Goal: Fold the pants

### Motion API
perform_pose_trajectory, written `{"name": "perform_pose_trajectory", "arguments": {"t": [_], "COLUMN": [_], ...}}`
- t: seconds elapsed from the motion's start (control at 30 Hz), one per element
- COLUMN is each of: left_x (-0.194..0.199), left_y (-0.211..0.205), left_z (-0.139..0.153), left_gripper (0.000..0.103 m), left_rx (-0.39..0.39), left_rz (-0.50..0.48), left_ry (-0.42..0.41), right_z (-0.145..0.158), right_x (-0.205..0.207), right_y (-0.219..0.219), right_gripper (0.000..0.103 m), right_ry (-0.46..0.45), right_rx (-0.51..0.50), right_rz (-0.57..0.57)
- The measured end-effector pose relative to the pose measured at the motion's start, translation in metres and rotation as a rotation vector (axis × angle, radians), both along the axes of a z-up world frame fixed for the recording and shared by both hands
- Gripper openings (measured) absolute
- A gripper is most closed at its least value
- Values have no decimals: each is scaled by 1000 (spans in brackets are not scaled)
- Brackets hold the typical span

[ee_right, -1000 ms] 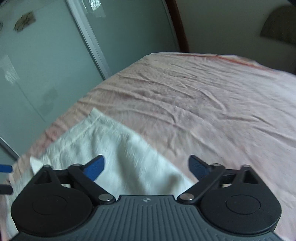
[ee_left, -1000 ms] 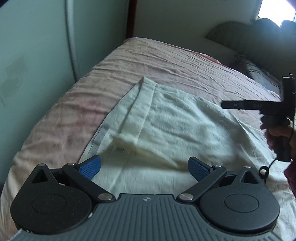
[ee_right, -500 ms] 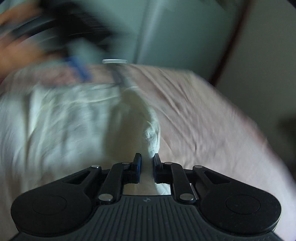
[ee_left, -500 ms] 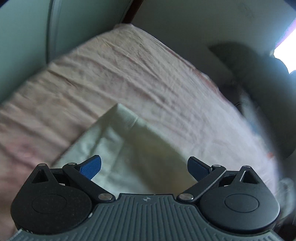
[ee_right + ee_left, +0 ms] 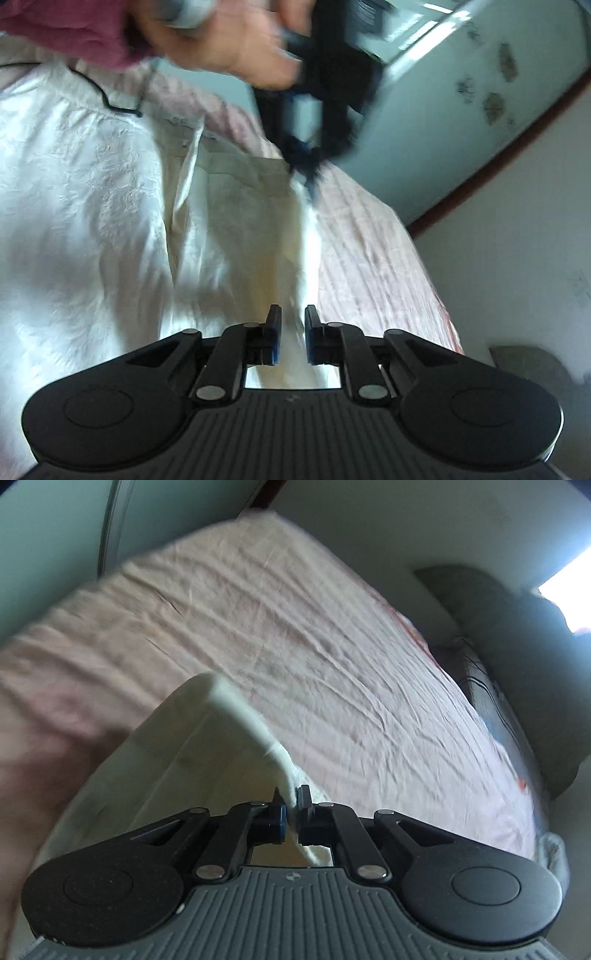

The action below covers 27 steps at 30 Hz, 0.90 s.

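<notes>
Pants (image 5: 177,760) are laid on bed (image 5: 295,627), one edge lifted. L gripper (image 5: 290,812): jaws clamped on the hem. R gripper (image 5: 291,334): jaws nearly shut, cloth pinched between. Fabric is judged light, limp, prone to sag; best held at hems/corners.

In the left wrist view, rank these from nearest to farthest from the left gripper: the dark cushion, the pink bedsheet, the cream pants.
1. Cream pants: their edge is pinched in the left gripper.
2. Pink bedsheet: spreads just beyond and under the pants.
3. Dark cushion: far right, past the sheet's edge, against the wall.
</notes>
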<state>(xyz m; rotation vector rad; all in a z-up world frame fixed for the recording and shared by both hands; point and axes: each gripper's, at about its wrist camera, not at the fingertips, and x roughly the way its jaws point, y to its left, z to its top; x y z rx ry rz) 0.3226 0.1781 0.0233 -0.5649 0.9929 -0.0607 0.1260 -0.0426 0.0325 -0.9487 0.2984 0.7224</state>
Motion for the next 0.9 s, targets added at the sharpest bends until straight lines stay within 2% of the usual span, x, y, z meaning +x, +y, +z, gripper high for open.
{"name": "perform_pose_trajectory", "arguments": {"t": [0.03,0.2,0.27,0.33,0.47,0.5,0.53,0.73,0.8,0.9], "left_x": [-16,-79,-94,-104,-114,-120,-126,-181,-203,-230], "left_y": [-1,-6,-9,-15,-16,-15,-12,7,10,12], "left_z": [5,21,25,28,26,27,29,41,37,22], "left_gripper": [5,5,5,5,6,6,6,6,6,5], "left_rx": [14,61,85,122,124,120,119,109,114,134], "left_rz": [-11,-45,-52,-61,-55,-49,-43,-90,-108,-117], "left_ry": [-27,-110,-134,-152,-128,-126,-130,-169,-173,-142], "right_z": [4,22,17,6,-10,-9,-2,35,44,38], "right_x": [0,10,14,25,37,37,31,-71,-105,-144], "right_y": [-8,-77,-92,-101,-110,-112,-113,-119,-120,-114], "right_gripper": [20,21,21,21,20,14,8,7,7,7], "right_ry": [10,59,22,25,82,106,110,40,67,130], "right_rx": [-6,-1,-85,-179,-202,-179,-149,7,77,134], "right_rz": [-25,-156,-196,-230,-269,-299,-310,-349,-355,-360]}}
